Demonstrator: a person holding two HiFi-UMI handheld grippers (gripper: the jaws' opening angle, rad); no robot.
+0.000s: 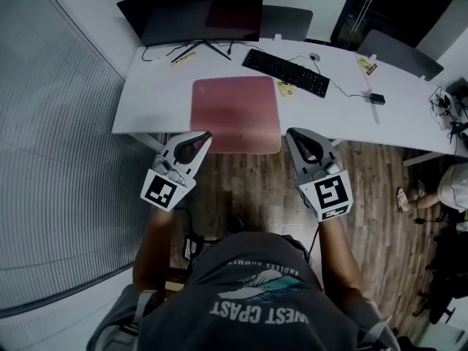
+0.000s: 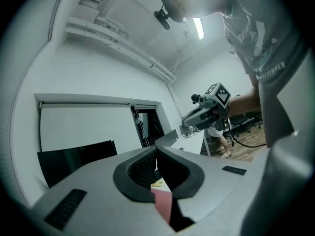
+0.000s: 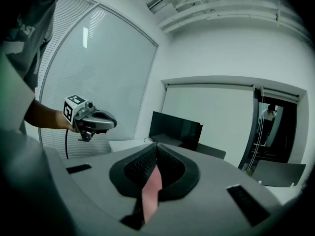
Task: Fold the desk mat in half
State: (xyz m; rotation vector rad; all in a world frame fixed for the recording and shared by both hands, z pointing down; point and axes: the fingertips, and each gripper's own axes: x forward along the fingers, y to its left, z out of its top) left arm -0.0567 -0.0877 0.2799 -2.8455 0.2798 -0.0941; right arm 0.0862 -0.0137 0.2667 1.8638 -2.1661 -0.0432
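A pink desk mat [image 1: 235, 112] lies flat on the white desk [image 1: 153, 97], and its near edge seems to reach past the desk's front edge. My left gripper [image 1: 207, 133] is at the mat's near left corner, shut, with nothing seen between its pads. My right gripper [image 1: 289, 131] is just off the near right corner, also shut and empty. In the left gripper view the shut jaws [image 2: 156, 149] show a strip of mat [image 2: 162, 200] through the slot behind the tips. The right gripper view shows the same: shut jaws [image 3: 156, 145] and a strip of mat [image 3: 151, 193].
A dark monitor [image 1: 194, 13] stands at the desk's back and a black keyboard [image 1: 287, 72] lies right of the mat, with a yellow note [image 1: 287, 88] beside it. Chair backs rise behind the desk. A seated person [image 1: 450, 189] is at far right. Window blinds run along the left.
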